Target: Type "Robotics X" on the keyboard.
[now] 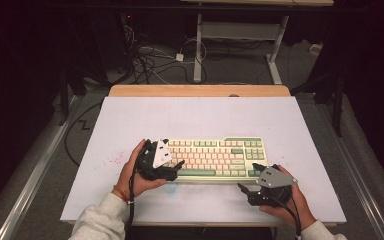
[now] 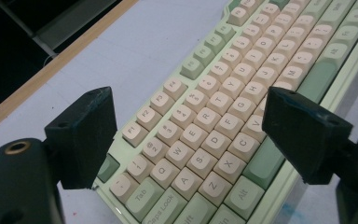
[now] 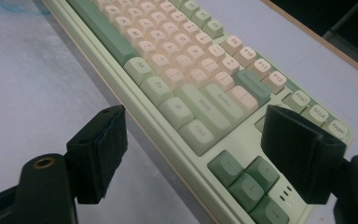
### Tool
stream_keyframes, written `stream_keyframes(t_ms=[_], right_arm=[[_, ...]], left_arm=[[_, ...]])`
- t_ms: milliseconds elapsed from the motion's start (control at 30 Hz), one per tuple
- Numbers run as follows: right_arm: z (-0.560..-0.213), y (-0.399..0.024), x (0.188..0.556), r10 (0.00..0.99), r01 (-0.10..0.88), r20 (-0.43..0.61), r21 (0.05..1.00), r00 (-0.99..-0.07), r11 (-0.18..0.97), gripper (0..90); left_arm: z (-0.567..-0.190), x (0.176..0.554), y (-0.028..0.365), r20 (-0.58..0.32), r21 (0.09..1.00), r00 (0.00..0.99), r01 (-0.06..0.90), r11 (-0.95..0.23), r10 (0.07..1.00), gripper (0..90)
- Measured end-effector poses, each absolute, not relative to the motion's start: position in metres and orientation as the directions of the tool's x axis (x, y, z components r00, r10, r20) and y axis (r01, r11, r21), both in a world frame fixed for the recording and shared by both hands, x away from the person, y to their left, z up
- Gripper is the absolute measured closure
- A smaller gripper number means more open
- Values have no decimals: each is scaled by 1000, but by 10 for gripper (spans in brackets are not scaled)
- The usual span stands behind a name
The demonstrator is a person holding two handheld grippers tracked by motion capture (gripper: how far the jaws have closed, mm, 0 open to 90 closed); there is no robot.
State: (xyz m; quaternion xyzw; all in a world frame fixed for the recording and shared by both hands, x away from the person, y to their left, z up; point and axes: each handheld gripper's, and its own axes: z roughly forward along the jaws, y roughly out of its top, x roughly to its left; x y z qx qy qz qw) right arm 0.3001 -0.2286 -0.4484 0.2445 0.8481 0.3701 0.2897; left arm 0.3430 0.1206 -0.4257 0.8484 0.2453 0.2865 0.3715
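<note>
Lying lengthwise at the lower middle of the high view, a green and cream keyboard [image 1: 215, 158] is seen on the pale bench [image 1: 190, 117]. The left gripper [image 1: 172, 169] is held at the keyboard's left end by the left hand [image 1: 132, 175], and its jaws are spread wide over the Tab and Alt keys, with nothing gripped, in the left gripper view. The right gripper [image 1: 248, 189] is held by the right hand [image 1: 290, 202] at the lower right of the high view, just beside the keyboard's near right corner. Its jaws are also parted wide and empty, one over bare bench, the other above the arrow keys [image 3: 249, 182].
</note>
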Motion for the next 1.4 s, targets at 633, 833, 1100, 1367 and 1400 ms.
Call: stream_keyframes(t_ms=[633,833,1100,1367,1400], right_arm=[[-446,-230,300,636,196,-308,780,-708,595,232],[-445,-230,300,636,194,-303,784,-710,589,243],[-444,-228,300,641,201,-282,794,-714,574,274],[-443,-226,301,641,204,-273,797,-717,568,397],[-442,-226,301,641,203,-274,797,-717,568,415]], left_arm=[[-431,322,138,357,756,710,162,-634,608,165],[-437,316,147,365,751,700,168,-638,614,165],[-445,310,159,371,743,691,180,-645,620,165],[-452,306,172,369,739,685,194,-645,628,165],[-453,306,173,369,737,683,197,-646,630,165]])
